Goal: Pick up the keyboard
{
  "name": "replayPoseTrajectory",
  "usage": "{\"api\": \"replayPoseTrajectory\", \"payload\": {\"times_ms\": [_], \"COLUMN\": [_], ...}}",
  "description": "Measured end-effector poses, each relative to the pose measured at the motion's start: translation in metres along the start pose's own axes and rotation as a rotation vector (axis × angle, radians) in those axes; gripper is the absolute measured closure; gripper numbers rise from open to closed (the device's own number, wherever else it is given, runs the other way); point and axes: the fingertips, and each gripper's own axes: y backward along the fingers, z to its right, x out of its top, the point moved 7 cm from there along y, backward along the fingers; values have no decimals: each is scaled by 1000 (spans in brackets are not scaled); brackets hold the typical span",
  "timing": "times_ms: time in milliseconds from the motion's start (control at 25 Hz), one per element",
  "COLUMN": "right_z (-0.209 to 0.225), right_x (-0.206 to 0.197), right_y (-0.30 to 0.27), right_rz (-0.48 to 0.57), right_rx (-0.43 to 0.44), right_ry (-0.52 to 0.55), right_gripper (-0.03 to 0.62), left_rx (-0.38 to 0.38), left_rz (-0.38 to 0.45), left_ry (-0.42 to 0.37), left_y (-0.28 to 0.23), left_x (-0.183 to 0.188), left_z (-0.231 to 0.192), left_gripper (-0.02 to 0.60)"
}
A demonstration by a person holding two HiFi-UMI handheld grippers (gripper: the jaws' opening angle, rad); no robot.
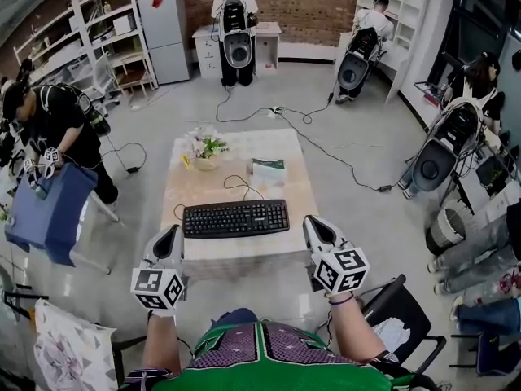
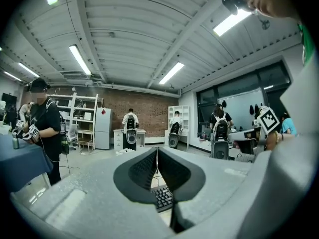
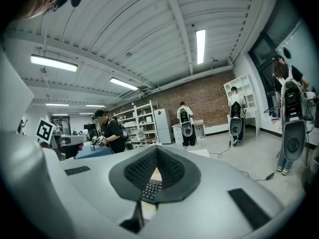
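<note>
**Trainee:** Green jersey (image 1: 269,358) fills the bottom centre of the head view, closest to the lens. What state are the tongs in above it?

**Instructor:** Left gripper (image 1: 172,233), lower left of centre: jaws fully together, nothing between them. Right gripper (image 1: 316,225), lower right of centre: same condition, pads meeting, empty. Both sit just off the near edge of the table (image 1: 236,255).

**Trainee:** Where is the keyboard (image 1: 235,218)?

**Instructor:** Centre of the frame. It lies flat on the near part of the table, between the two grippers and touched by neither.

**Trainee:** How does it look?

**Instructor:** Black, full-size, long and low. A thin cable (image 1: 236,182) loops from its rear edge toward the upper part of the table.

**Trainee:** How should it handle?

**Instructor:** Judged stiff and fairly light, so it should not sag. The plastic is probably smooth and may slip in a shallow pinch. Open both sets of jaws first, then grip the two short ends, left end and right end. Avoid pinching the keys, which would give under pressure. Expect the cable to drag on the lift.
</note>
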Motion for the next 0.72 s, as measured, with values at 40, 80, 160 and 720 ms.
{"api": "replayPoseTrajectory", "payload": {"times_ms": [40,80,160,720], "right_z": [3,7,12,11], "right_x": [-1,-1,2,48], "right_y": [-7,-15,-32,-135], "right_rz": [-6,-12,-16,59], "right_rx": [-2,-6,-13,-23], "right_ry": [0,-1,3,99], "right_gripper": [592,592,592,563], "left_rx": [-1,-5,-12,-83], "left_rz": [-7,-10,-9,60], "left_ry": [-1,0,8,13], "left_y": [-7,-13,-26,-111], "left_x": [-2,-3,-4,19], "left_z": [-3,-7,-18,-95], "left_gripper": [563,561,563,462]}}
